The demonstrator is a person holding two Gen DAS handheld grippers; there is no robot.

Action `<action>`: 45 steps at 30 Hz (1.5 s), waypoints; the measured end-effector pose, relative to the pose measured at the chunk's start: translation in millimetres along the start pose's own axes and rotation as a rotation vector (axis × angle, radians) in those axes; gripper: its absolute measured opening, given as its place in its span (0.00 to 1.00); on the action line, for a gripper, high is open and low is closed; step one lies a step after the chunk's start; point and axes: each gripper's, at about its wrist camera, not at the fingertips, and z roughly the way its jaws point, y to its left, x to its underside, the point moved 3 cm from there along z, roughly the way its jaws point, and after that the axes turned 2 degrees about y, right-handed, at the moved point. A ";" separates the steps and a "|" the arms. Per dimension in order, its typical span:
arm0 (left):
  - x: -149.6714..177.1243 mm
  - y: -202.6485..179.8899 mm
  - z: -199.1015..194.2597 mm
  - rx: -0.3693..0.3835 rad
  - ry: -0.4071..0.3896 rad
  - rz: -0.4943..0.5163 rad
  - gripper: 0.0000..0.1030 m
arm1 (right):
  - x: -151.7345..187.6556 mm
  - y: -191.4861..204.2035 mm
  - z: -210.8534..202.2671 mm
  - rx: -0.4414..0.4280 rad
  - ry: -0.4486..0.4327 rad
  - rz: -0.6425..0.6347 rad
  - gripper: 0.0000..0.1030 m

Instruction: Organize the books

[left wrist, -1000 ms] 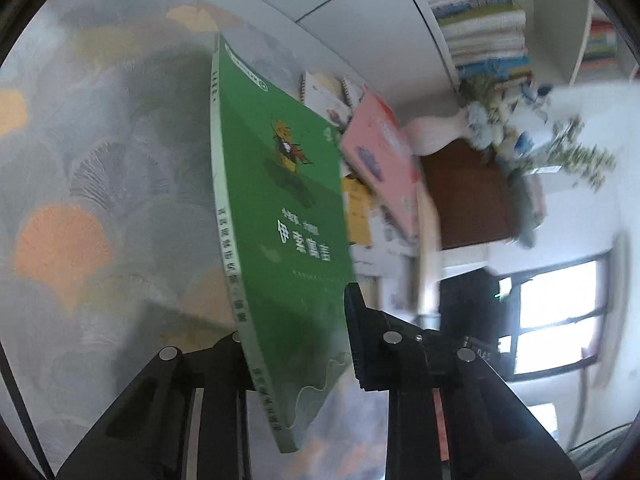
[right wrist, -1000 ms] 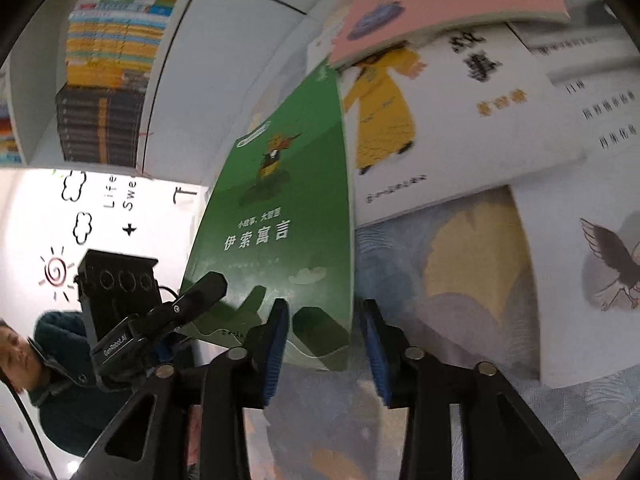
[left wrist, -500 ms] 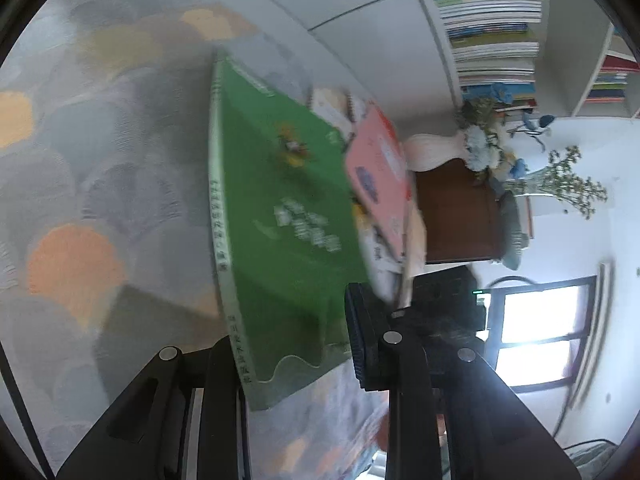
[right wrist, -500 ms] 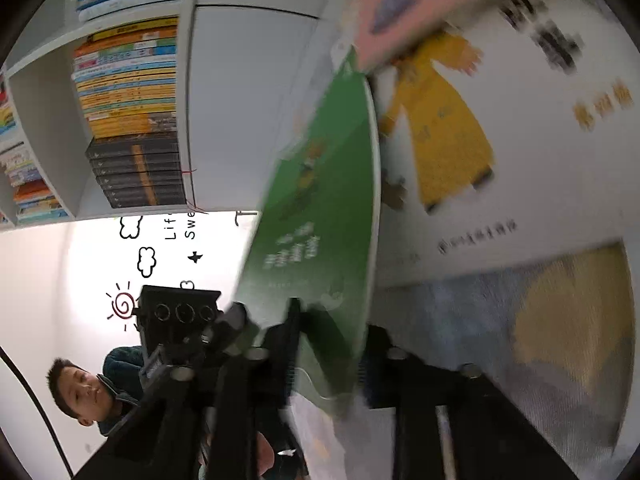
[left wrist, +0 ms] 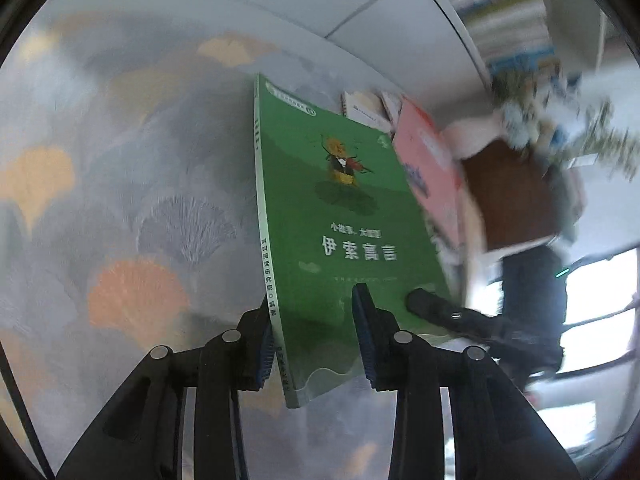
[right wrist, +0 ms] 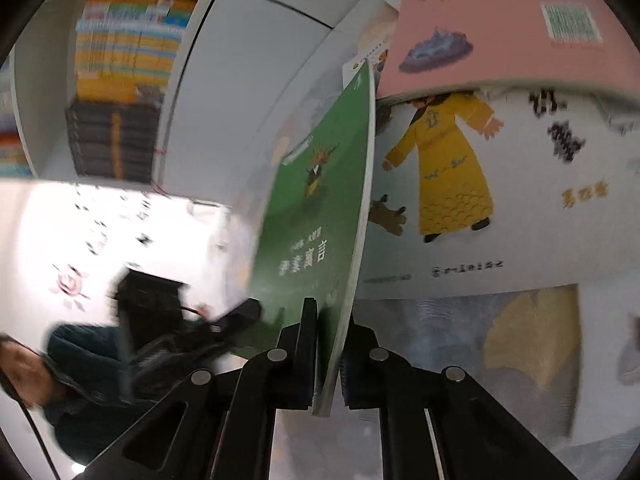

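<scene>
Left wrist view: the left gripper (left wrist: pixel 316 344) straddles the spine corner of the green book (left wrist: pixel 344 216), its jaws having just been widened, with the right pad no longer pressed on the cover. Further right, the right gripper (right wrist: pixel 326 356) is seen pinching the book's near edge, jaws pressed together on it where a second ago they were spread. The book is tilted up off the patterned desk (left wrist: pixel 120 200), beside the pink book (right wrist: pixel 480 20). A handover to the right is judged underway, shelving next.

White bookshelf (right wrist: pixel 120 92), bright window (left wrist: pixel 592 312), leaf-patterned tablecloth (left wrist: pixel 120 220)
</scene>
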 end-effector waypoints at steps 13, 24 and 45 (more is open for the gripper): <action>54.2 -47.8 -19.7 -0.136 0.039 0.203 0.30 | 58.1 71.5 -31.9 0.352 0.070 -0.530 0.12; 36.4 -45.2 -143.7 -0.236 -0.223 0.192 0.34 | 70.4 169.5 -42.0 0.258 -0.036 -0.698 0.13; -51.2 110.9 -129.7 -0.292 -0.271 -0.060 0.35 | -25.6 195.7 147.5 0.173 0.148 -0.654 0.14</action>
